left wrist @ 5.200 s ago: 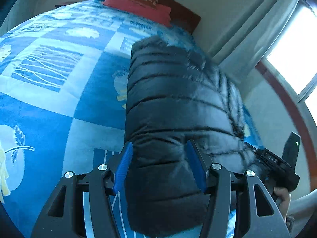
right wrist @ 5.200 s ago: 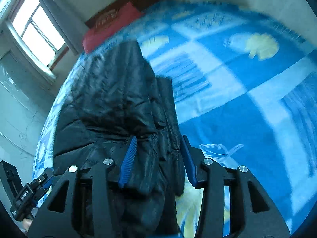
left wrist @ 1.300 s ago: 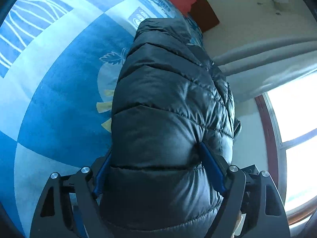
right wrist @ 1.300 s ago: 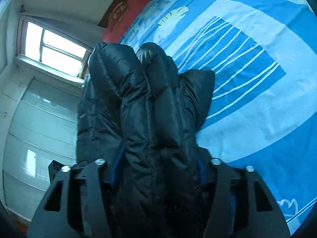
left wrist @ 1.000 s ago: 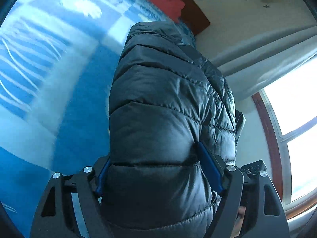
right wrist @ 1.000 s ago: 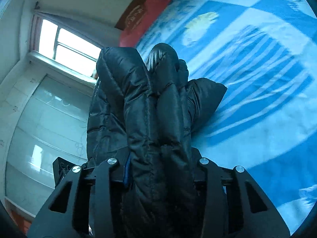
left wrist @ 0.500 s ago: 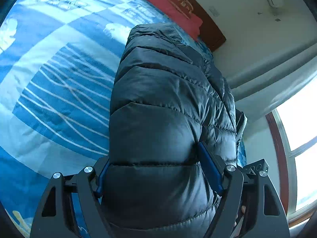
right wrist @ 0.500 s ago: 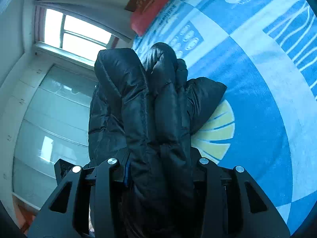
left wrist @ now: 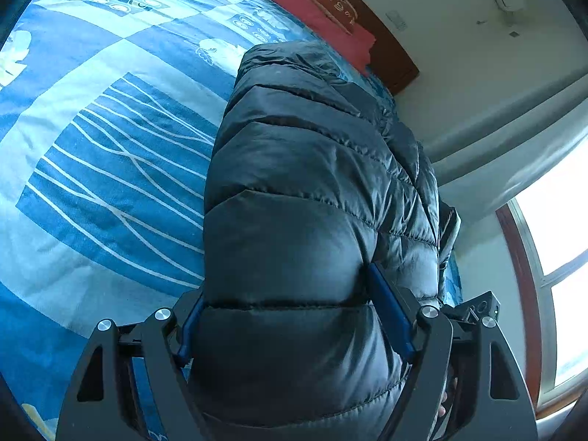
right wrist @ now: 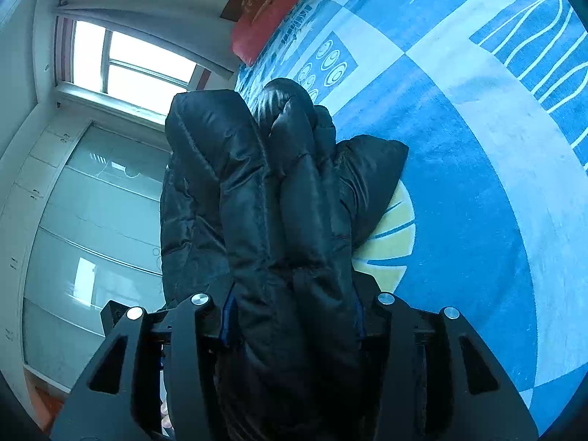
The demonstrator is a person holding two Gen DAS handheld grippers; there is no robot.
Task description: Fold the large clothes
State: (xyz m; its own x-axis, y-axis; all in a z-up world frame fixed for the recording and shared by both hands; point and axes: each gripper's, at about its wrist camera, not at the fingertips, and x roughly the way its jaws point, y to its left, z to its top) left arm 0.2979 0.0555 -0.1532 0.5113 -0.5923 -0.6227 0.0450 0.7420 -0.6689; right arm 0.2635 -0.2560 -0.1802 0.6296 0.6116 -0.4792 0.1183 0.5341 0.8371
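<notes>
A black puffer jacket (left wrist: 312,169) is bundled thick and held above the blue patterned bedspread (left wrist: 110,183). My left gripper (left wrist: 286,286) is shut on one end of it, its blue pads (left wrist: 389,305) pressed into the quilted fabric. In the right wrist view the jacket (right wrist: 257,183) stands up in several folded rolls. My right gripper (right wrist: 294,294) has the jacket between its jaws. Those jaws are opening, and the pads still touch the fabric. A lower fold rests on the bedspread (right wrist: 477,183).
A red pillow (left wrist: 316,18) lies against a dark wooden headboard (left wrist: 382,51) at the far end of the bed. A bright window (right wrist: 139,66) and pale glass-fronted doors (right wrist: 84,220) stand beside the bed. The right gripper's body (left wrist: 481,308) shows past the jacket.
Both grippers carried the bundled jacket sideways across the bed, then held still. Several seconds ago the jacket lay flat on the bedspread; now it is lifted and folded thick.
</notes>
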